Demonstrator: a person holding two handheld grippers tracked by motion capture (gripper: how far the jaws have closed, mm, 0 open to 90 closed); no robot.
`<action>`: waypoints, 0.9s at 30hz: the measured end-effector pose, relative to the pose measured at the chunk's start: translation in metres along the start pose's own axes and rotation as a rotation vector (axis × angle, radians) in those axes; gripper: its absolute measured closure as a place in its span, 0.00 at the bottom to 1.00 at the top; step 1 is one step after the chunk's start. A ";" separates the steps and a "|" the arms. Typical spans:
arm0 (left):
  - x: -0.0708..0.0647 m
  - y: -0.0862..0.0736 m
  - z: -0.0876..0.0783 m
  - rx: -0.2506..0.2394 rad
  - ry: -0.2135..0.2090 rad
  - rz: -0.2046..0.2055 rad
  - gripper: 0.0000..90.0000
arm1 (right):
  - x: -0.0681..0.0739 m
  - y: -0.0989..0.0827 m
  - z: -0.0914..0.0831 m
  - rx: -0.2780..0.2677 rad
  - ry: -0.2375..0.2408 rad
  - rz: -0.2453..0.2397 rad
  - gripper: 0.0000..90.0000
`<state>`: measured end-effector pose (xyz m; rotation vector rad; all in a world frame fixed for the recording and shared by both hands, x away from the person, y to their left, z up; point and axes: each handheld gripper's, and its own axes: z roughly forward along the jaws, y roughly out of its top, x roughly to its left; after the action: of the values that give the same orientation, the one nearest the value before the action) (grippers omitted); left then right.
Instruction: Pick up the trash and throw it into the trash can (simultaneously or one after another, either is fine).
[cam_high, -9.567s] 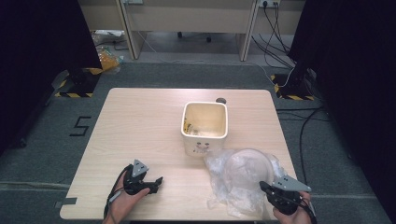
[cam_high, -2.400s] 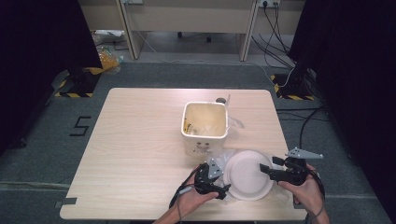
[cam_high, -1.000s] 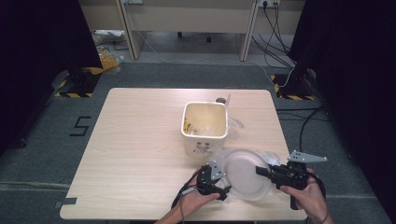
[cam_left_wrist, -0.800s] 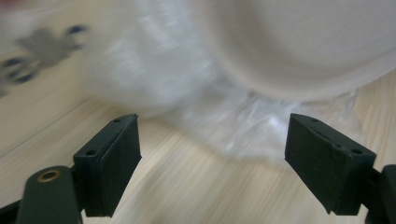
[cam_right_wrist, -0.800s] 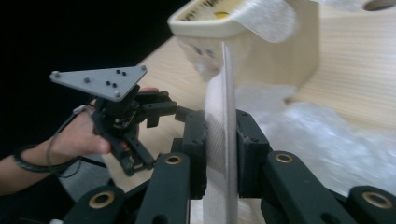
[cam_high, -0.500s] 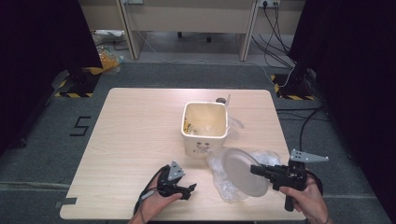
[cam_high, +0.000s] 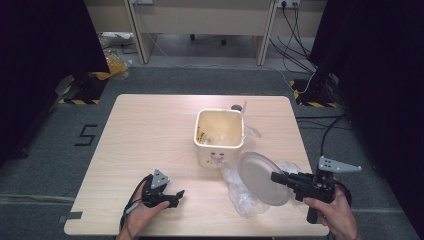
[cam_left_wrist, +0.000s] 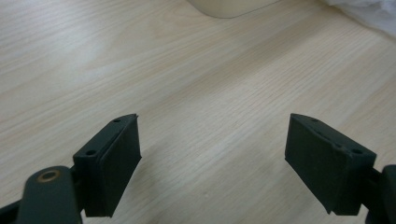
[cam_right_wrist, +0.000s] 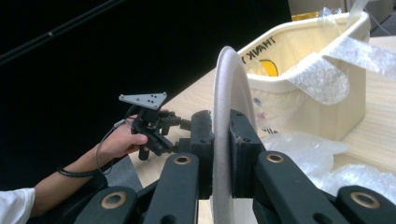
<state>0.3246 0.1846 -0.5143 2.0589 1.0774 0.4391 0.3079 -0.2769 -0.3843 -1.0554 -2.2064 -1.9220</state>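
Leftward now, the left gripper (cam_high: 176, 194) is resting released on the pale wooden table (cam_high: 150, 130); the right gripper (cam_high: 276, 178) is grasping a white plate (cam_high: 260, 177) above grey carpet (cam_high: 60, 150).

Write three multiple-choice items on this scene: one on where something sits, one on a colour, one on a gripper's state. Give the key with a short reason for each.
1. Where does the crumpled clear plastic wrap lie?
A. On the table, in front of the bin toward the person
B. On the floor beside the table
C. At the table's far left corner

2. What colour is the square bin?
A. Blue
B. Cream
C. Red

3. What is the right gripper doing?
A. Open over bare wood
B. Shut on nothing
C. Shut on the white plate

Key:
1 A: the high view shows the wrap on the tabletop between the bin and the near edge.
2 B: its walls are cream in the high view and the right gripper view.
3 C: the right gripper view shows the plate's rim pinched between both fingers.
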 end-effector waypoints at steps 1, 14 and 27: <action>0.001 -0.001 0.000 0.003 0.004 -0.002 0.20 | 0.001 0.002 0.000 -0.005 0.001 -0.006 0.92; 0.009 -0.011 -0.001 0.017 0.038 -0.009 0.19 | 0.010 0.027 -0.005 -0.029 0.015 -0.041 0.92; 0.009 -0.011 0.000 0.018 0.043 -0.015 0.16 | 0.020 0.080 0.017 -0.052 0.066 -0.095 0.92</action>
<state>0.3239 0.1955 -0.5228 2.0646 1.1256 0.4700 0.3396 -0.2521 -0.3101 -0.8954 -2.2212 -2.0314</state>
